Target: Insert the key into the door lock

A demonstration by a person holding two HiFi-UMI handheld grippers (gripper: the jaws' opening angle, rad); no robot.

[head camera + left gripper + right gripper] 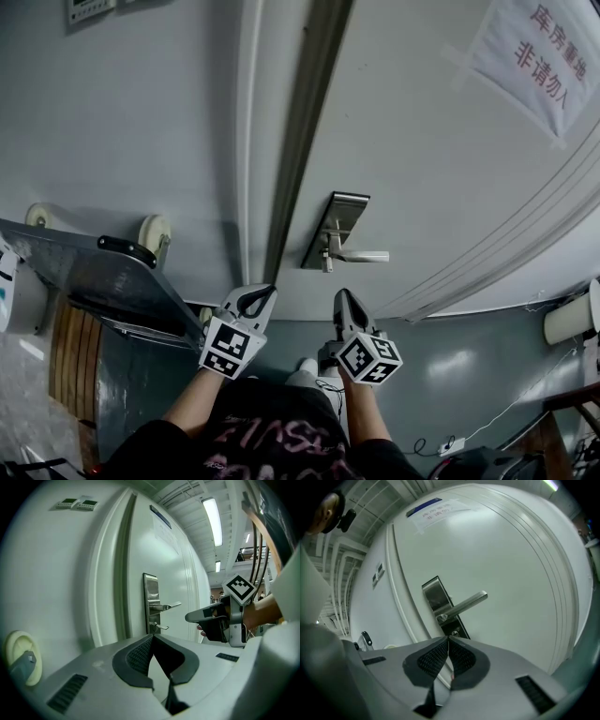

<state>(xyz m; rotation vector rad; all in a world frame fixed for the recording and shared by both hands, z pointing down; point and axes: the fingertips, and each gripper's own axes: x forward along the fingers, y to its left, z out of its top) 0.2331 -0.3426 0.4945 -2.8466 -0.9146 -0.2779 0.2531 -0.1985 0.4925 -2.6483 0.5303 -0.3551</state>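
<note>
**Head view.** The pale door (pixel 422 169) fills the upper field and carries a paper notice (pixel 539 56) at upper right. A steel lock plate (pixel 339 217) sits near the door edge, with a lever handle (pixel 367 255) pointing right. The door lock (pixel 328 253) lies in the plate just below the handle, and a small metal tab (pixel 326 266) projects from it. Whether this tab is the key cannot be told. The left claw (pixel 266 292) and right claw (pixel 340 296) are held side by side below the plate. Both point up at it and both are apart from it. Each carries its marker cube at the rear.

**Left gripper view.** The left claw (pixel 152 638) has its two ribbed pads meeting at the tips, with nothing between them. Beyond them stand the lock plate (pixel 151 592), the handle (pixel 167 605) and the metal tab (pixel 161 627) beneath it. The right claw (pixel 187 617) enters from the right, level with the tab and short of it. Its jaws are together, and nothing shows past its tip. A ceiling lamp (pixel 212 520) glows above.

**Right gripper view.** The right claw (pixel 448 640) is closed tip to tip, and no held object can be made out. It points just under the round lock cylinder (pixel 454 633), which sits in the dark lower part of the plate below the handle (pixel 468 603). The notice (pixel 436 509) appears at the top of the door (pixel 515 573).
</note>
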